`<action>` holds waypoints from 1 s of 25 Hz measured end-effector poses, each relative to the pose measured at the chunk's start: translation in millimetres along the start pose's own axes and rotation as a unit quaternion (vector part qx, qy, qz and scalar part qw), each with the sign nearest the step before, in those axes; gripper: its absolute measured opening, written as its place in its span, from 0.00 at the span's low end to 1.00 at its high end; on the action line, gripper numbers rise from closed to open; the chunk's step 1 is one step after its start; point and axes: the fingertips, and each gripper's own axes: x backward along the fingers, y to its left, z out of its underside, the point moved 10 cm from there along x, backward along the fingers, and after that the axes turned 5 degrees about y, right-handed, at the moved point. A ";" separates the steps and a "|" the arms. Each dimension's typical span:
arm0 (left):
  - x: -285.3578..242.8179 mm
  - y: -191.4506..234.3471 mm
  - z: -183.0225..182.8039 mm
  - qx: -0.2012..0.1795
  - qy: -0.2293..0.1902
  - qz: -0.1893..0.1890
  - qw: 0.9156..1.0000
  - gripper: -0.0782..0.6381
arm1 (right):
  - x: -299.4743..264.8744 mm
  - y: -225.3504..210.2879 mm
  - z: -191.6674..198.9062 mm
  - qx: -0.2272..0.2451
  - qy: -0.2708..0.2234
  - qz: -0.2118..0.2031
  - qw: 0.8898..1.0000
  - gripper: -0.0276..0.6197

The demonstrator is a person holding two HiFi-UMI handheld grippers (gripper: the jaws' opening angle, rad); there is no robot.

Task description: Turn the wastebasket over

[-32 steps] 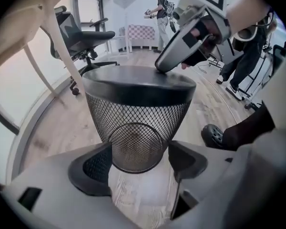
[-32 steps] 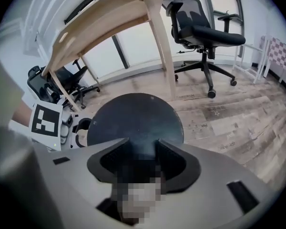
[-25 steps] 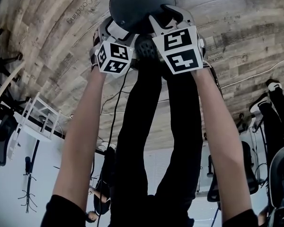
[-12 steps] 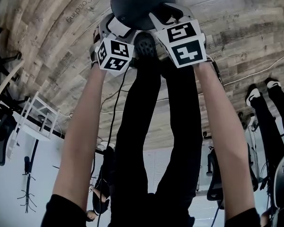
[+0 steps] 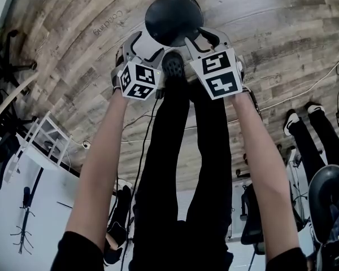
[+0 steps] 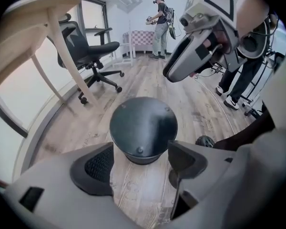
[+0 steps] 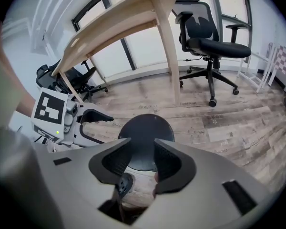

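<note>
The black wastebasket [image 5: 173,17] stands upside down on the wood floor, its round base facing up. Both grippers hang just above it, on the near side, touching nothing. In the left gripper view the wastebasket [image 6: 143,128] shows beyond my left gripper [image 6: 140,161], which is open with only floor between its fingers. My right gripper [image 7: 142,159] is closing its jaws on nothing; the wastebasket [image 7: 145,125] lies below and past them. In the head view the left gripper [image 5: 148,43] and the right gripper [image 5: 208,37] flank the basket's near rim.
A light wooden table [image 7: 119,23] and a black office chair [image 7: 209,37] stand beyond the basket. My own legs and a shoe [image 5: 173,66] are right behind the grippers. Another person's legs [image 5: 319,129] stand to the right, and a person [image 6: 159,23] stands far off.
Both grippers have lifted up and off the wastebasket, which stays upside down on the floor. The other person's legs at the right have shifted.
</note>
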 end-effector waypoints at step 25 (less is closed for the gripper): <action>295.1 -49.5 -122.1 0.171 -0.155 -0.142 0.963 0.34 | 277.1 11.3 -43.3 0.011 -0.109 0.045 0.993 0.16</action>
